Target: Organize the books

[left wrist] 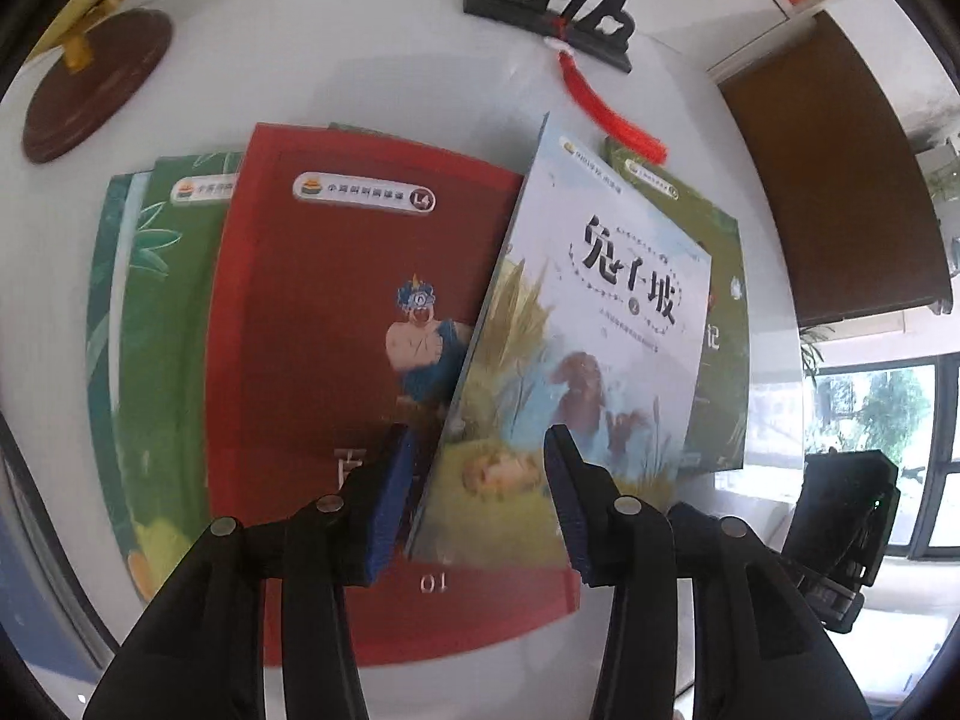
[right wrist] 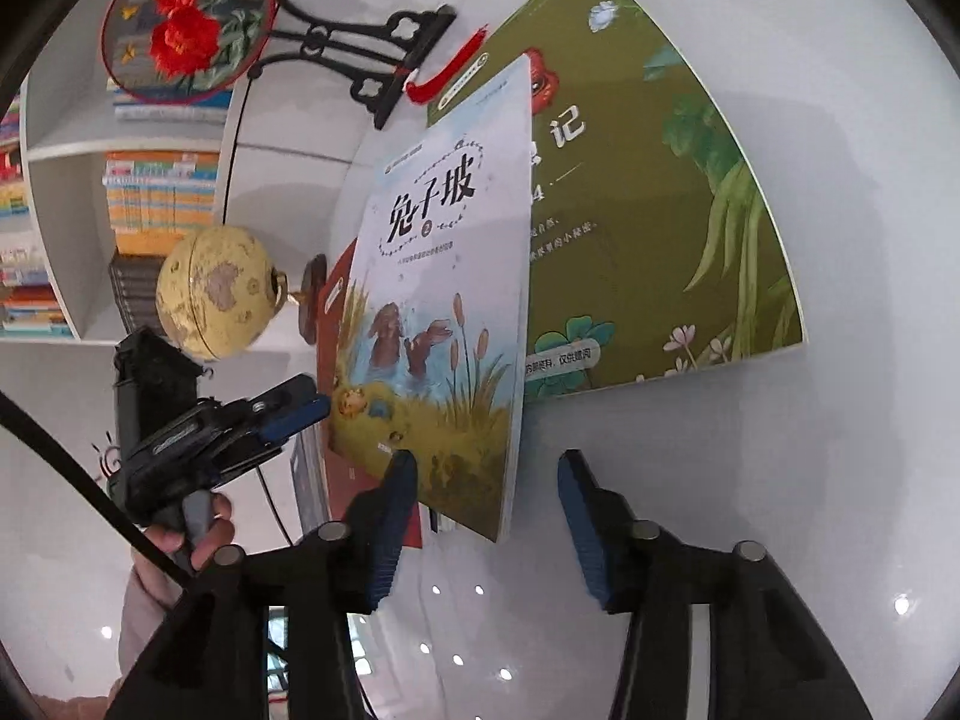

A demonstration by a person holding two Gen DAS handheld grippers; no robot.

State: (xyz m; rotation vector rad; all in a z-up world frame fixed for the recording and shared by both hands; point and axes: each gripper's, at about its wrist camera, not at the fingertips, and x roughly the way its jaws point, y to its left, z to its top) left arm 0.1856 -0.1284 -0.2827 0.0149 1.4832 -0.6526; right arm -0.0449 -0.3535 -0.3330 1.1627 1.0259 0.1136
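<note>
Your pale book [left wrist: 600,324] stands tilted on its left long edge, leaning between the red book [left wrist: 360,312] and the olive book [right wrist: 648,192], its long axis running away from both grippers. Its near corner sits between your left gripper [left wrist: 480,498] fingers, which stand part open without pressing on it. Your right gripper [right wrist: 486,516] is also part open, holding nothing; the book's lower edge lies between its fingers. The left is nearer the red book.

I read 兔子坡 on the pale blue book [left wrist: 600,324], L4 and 10 on the red book [left wrist: 336,312], 记 on the olive-green book [right wrist: 648,192].
</note>
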